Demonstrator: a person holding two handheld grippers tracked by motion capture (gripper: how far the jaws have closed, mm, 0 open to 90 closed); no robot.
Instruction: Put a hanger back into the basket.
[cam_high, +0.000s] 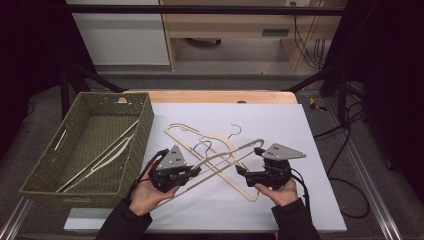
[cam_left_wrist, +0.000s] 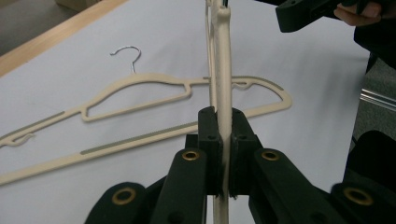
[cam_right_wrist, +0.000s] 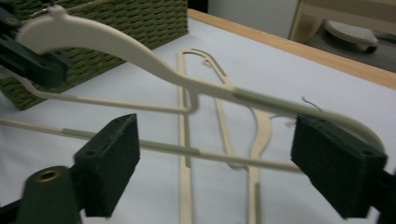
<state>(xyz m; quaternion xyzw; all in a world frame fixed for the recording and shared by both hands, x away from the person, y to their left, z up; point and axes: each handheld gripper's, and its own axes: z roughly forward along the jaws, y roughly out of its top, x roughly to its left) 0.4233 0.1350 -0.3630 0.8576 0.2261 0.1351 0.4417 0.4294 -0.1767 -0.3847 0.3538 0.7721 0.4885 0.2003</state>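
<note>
Your left tool (cam_high: 192, 171) is clamped on the lifted hanger (cam_high: 225, 156) beside the basket (cam_high: 125, 150); your right tool (cam_high: 240, 172) stands open around it.

Your dark sleeves, left gripper (cam_high: 192, 172) and right gripper (cam_high: 241, 172) black, grey three-cornered plates on top, brass-ringed jaw pivots, black cables trailing toward six o'clock

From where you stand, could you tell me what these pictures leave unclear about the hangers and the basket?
- Held hanger: its hook is cut off by the top edge in the left gripper view.
- Basket: the pale hangers inside are too thin to count in the high view.
- Flat hanger: blurred in the right gripper view, behind the right tool.
</note>
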